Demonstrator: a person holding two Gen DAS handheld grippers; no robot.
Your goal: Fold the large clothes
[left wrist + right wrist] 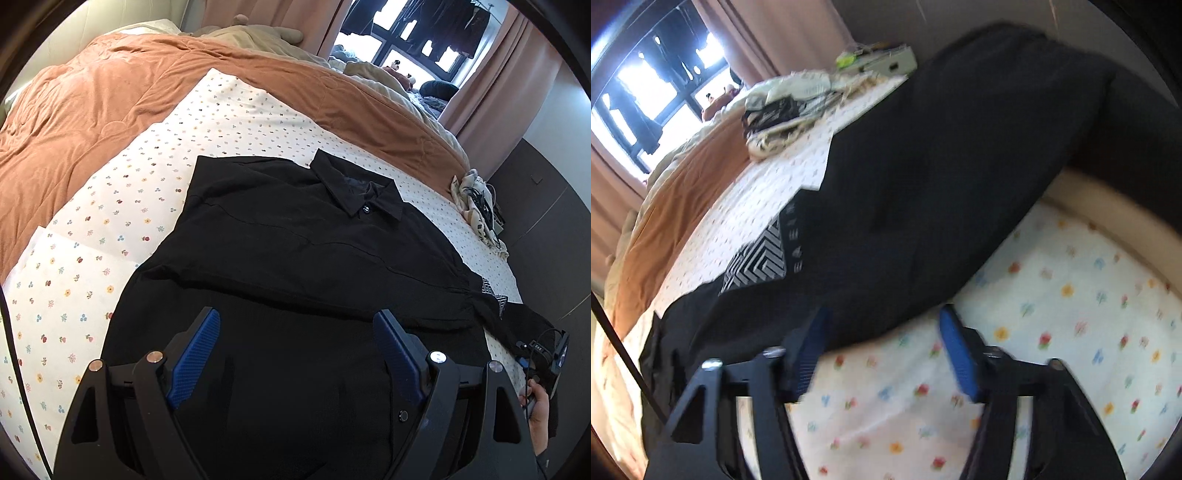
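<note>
While the black shirt [295, 240] is lying collar-up on the floral bed sheet [110, 229], folding is looking barely begun: one sleeve seems tucked across, the other [923, 166] is still trailing outward. Both the left hand-held gripper [295, 354] and right hand-held gripper [882, 350] are hovering open, gripping nothing. One shirt, two grippers.

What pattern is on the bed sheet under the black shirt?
White sheet with small multicoloured flowers, clearest in the left wrist view.
</note>
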